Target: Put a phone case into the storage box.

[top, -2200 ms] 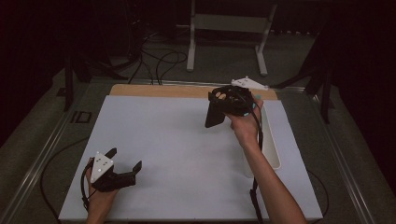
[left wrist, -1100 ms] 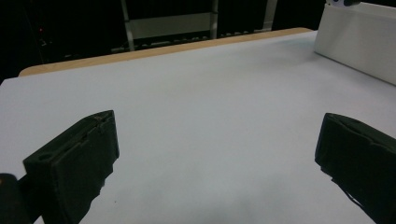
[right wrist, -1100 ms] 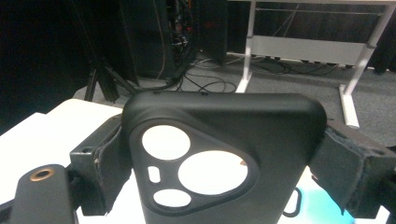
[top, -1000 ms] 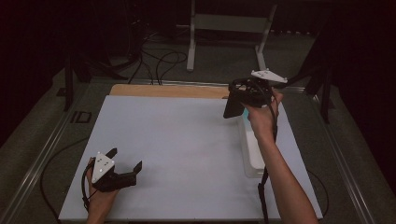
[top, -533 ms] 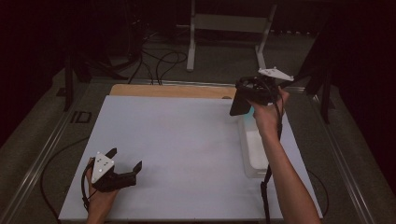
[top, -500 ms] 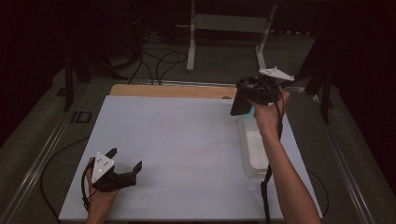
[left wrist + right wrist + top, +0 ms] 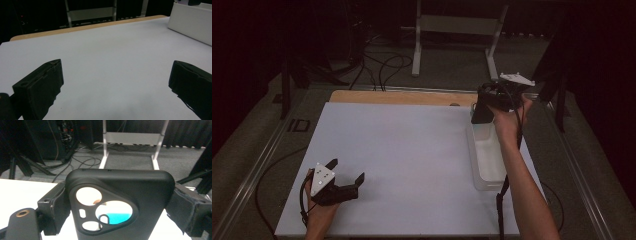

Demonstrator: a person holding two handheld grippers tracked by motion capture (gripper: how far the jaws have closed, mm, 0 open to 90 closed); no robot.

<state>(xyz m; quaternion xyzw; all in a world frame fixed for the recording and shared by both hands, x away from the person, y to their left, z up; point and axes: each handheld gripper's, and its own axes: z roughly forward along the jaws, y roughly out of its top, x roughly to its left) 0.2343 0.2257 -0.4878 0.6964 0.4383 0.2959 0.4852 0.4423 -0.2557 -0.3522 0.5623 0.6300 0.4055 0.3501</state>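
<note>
Gripped between the jaws of the right gripper [image 7: 120,220] is a black phone case [image 7: 121,202], clamped at its two sides and seen from its back, with the camera cut-out facing the right gripper view. Its lower end is cut off by the bottom edge of that view, and what shows through the cut-out, a pale patch and a turquoise one, cannot be made out.

At the near left of the table [image 7: 412,150], the left gripper [image 7: 346,178] is held low by the left hand [image 7: 319,212], which is partly cut off by the bottom edge of the high view. Its jaws are spread wide, and nothing is held between them; in the left gripper view only bare white tabletop is seen in the gap. Whether the jaws touch the table cannot be told.

At the far right, the right gripper [image 7: 484,107] is raised above the far end of a clear bin [image 7: 487,160], which stands along the right edge of the table. The case [image 7: 481,114] hangs from the gripper over that far end, and its lower edge appears near the bin's rim; contact cannot be told in the dim light. The bin's contents are hard to make out. In the left gripper view the bin [image 7: 192,22] is seen at the far right, cut off by the frame.
</note>
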